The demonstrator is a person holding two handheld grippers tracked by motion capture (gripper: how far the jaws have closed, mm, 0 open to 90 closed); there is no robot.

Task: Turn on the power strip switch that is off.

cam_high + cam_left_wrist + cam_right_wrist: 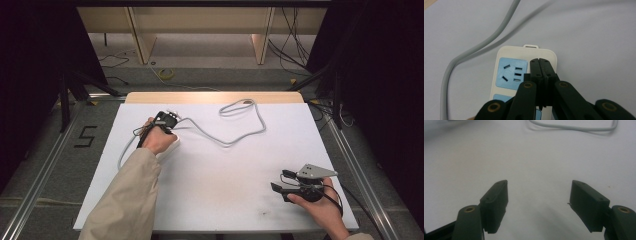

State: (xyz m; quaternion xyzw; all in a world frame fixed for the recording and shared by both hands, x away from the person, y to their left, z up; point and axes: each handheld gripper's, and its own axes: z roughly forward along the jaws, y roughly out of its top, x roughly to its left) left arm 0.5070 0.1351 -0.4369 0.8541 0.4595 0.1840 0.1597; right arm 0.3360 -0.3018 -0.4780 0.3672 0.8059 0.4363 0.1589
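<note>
A white power strip (pixel 544 52) with blue socket faces (pixel 511 73) lies on the white table top (pixel 225 170) at the back left, partly under the person's left hand (pixel 159 140). My left gripper (pixel 540 61) is directly over the strip's far end, jaws pressed together with nothing seen between them. In the high view the left gripper (pixel 167 118) points away from the person. The strip's grey cable (pixel 240 136) loops across the back of the table. My right gripper (pixel 280 181) rests near the front right, jaws wide apart and empty (pixel 539 187).
The cable (pixel 574 128) lies well ahead of the right gripper, and the cable (pixel 496 32) curves past the strip's left side. Its end (pixel 247 102) sits by the table's back edge. Metal frame rails (pixel 45 165) flank the table, with floor cables beyond.
</note>
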